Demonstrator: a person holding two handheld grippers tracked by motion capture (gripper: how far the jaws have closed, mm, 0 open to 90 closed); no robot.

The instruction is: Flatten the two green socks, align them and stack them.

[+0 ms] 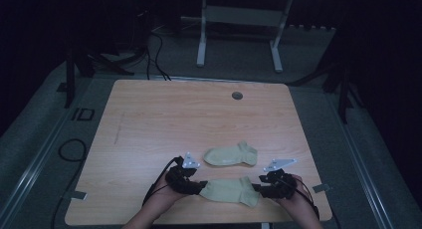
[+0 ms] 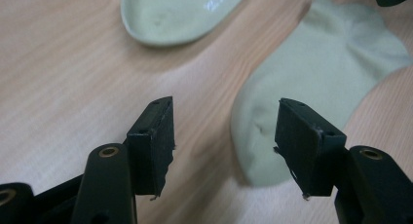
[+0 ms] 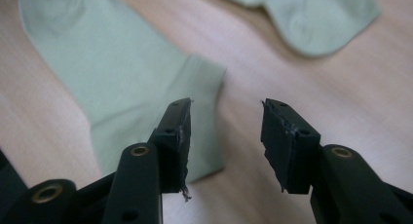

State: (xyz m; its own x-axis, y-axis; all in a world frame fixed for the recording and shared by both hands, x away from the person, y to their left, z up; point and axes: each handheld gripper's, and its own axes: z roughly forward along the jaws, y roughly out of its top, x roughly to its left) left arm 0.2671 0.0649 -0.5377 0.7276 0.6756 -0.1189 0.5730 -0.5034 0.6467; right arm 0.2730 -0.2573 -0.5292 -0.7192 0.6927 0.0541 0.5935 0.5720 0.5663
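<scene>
Pale green, two short socks lie flat on the light wooden table (image 1: 149, 119), both toward its near edge. The near sock (image 1: 231, 190) stretches sideways between the two tools, and the far sock (image 1: 231, 155) lies just beyond it, the two close together but apart.

The left tool (image 1: 198, 186) sits at the near sock's rounded toe end. In the left gripper view its jaws stand spread with bare wood between them, the right jaw over the edge of the toe (image 2: 302, 97), nothing gripped; the far sock (image 2: 175, 14) lies further ahead.

The right tool (image 1: 259, 188) sits at the near sock's other end, by the cuff. In the right gripper view its jaws are also spread and hold nothing: the left jaw is over the cuff edge (image 3: 126, 83), the right jaw over bare table, with the far sock (image 3: 311, 19) beyond.

A hand (image 1: 159, 201) holds each tool from the bottom of the high view.
</scene>
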